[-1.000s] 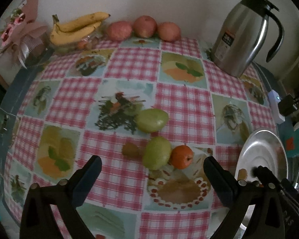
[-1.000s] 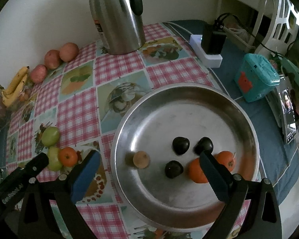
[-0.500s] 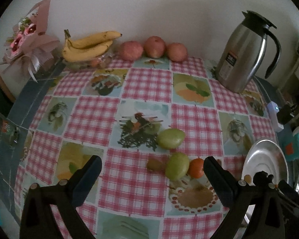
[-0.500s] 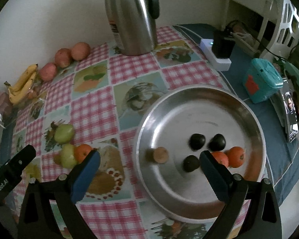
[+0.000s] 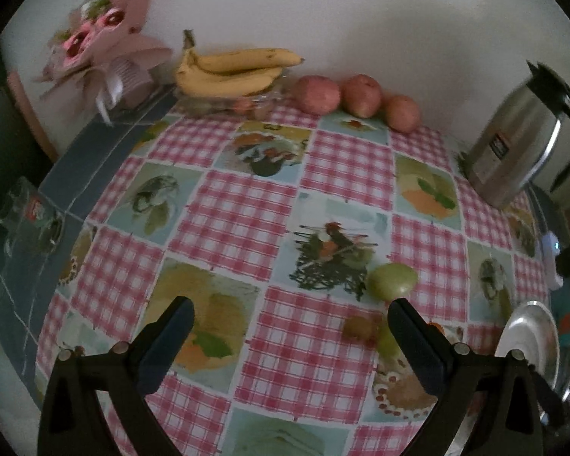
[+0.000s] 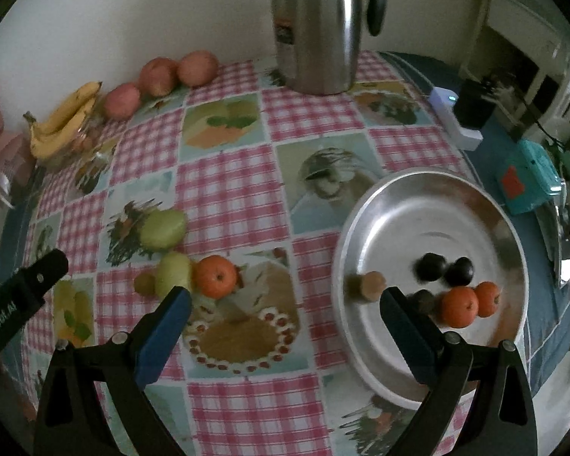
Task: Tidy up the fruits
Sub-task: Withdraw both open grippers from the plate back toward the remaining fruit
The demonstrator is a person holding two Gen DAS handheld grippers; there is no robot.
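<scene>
Two tangerines (image 6: 469, 304) on metal tray (image 6: 364, 220), flask label (image 6: 284, 32) unreadable

Left gripper (image 5: 290, 326) now pulled back and swung leftward from the loose fruit: green fruit (image 5: 392, 280) and orange (image 5: 437, 327) slip toward its right finger (image 5: 414, 342), plate (image 5: 532, 336) near the frame edge. Right gripper (image 6: 283, 313) shifted left off the plate (image 6: 361, 228), now over the tablecloth (image 6: 228, 190) beside an orange (image 6: 214, 276).
</scene>
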